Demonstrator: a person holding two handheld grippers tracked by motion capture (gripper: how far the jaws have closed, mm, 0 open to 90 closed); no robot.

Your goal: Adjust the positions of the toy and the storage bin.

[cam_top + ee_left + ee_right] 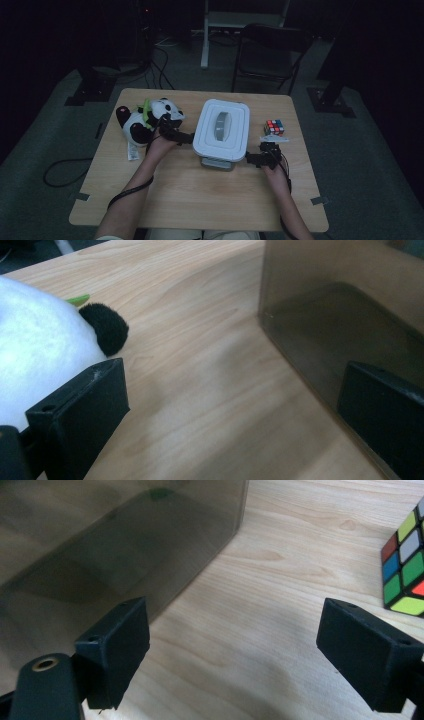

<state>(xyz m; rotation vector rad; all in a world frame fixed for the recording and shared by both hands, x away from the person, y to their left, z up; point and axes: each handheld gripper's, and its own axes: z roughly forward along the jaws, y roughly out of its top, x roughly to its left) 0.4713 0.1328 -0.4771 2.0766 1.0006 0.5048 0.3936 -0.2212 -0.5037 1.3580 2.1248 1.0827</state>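
High view: a white-lidded bin (pixel 221 131) stands mid-table, lid on, grey handle recess in its top. Left gripper (pixel 184 137) sits at the bin's left flank, right gripper (pixel 252 159) at its near right corner. Both forearms enter from the bottom edge and angle inward toward the bin. A plush panda (pixel 145 120) lies just left of the left hand; a colour cube (pixel 274 127) stands right of the bin, beyond the right gripper.

Left gripper view: jaws wide apart, nothing between them but bare table (pixel 200 390). The bin's smoky translucent wall (pixel 345 330) lies against or just beside the right-hand jaw; contact cannot be settled from this angle. The panda's white fur and a black ear (pixel 104 327) crowd the other jaw.

Right gripper view: jaws likewise spread wide and empty. The bin wall (pixel 110 550) is beside the left-hand jaw, and the cube's (pixel 406 565) stickered faces sit beyond the other jaw. The high view is too dim and coarse to show either jaw gap.
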